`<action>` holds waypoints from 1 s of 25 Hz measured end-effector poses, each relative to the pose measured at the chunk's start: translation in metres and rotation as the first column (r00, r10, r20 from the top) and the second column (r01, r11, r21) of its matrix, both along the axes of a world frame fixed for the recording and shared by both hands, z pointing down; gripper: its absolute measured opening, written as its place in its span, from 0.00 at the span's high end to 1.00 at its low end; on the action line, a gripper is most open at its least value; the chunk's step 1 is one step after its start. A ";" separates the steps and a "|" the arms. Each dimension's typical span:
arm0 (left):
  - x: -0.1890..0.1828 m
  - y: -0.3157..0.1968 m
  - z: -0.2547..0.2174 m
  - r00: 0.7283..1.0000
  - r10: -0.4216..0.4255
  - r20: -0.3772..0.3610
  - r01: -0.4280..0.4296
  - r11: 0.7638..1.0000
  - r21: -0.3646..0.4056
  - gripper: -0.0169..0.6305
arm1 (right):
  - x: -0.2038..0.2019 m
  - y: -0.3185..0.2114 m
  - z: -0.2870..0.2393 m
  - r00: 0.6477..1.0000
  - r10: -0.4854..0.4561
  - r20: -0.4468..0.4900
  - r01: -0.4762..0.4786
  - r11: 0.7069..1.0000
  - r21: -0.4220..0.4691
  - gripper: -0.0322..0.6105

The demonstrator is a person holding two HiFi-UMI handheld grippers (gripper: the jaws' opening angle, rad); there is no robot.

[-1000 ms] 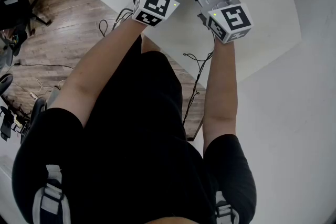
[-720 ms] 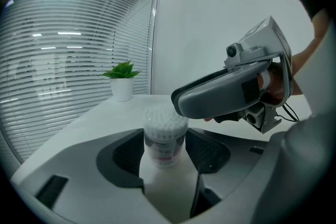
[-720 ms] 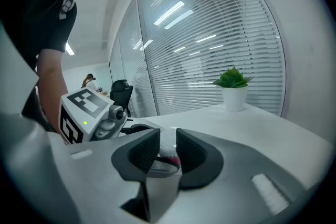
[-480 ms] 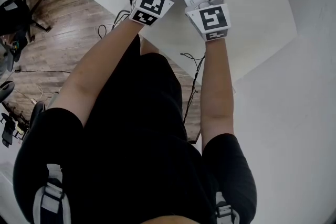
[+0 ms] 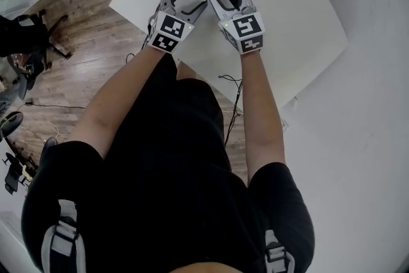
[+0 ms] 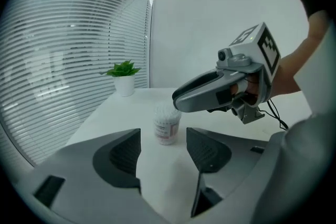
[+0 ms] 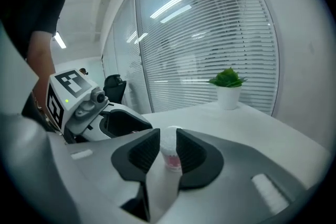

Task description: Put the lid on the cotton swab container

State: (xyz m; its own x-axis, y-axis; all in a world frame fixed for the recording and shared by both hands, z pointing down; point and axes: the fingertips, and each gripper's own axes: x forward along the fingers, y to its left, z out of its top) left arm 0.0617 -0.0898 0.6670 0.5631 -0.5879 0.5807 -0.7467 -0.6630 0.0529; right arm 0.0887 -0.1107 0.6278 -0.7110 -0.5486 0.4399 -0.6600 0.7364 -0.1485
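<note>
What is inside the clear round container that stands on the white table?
White cotton swabs fill the clear round container, tips up. Its label hides their lower part; the right gripper covers one top edge.

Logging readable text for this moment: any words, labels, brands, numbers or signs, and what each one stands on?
No text here can be read.
Cotton swab container: its pinkish label carries print that is too small and blurred to read.
Left marker cube: a black-and-white square pattern only, no letters or numbers.
Right marker cube: likewise a square pattern only, no text.
</note>
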 end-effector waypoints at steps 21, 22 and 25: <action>0.024 0.013 -0.261 0.931 0.290 -0.220 -0.228 0.935 0.270 0.93 | 0.080 0.067 -0.241 0.904 0.276 0.327 -0.342 0.925 0.165 0.87; 0.027 0.013 -0.273 0.921 0.310 -0.234 -0.240 0.928 0.285 0.94 | 0.081 0.070 -0.245 0.899 0.290 0.328 -0.358 0.918 0.169 0.88; 0.035 0.016 -0.302 0.888 0.380 -0.258 -0.288 0.898 0.332 0.96 | 0.084 0.075 -0.262 0.889 0.329 0.318 -0.401 0.896 0.193 0.93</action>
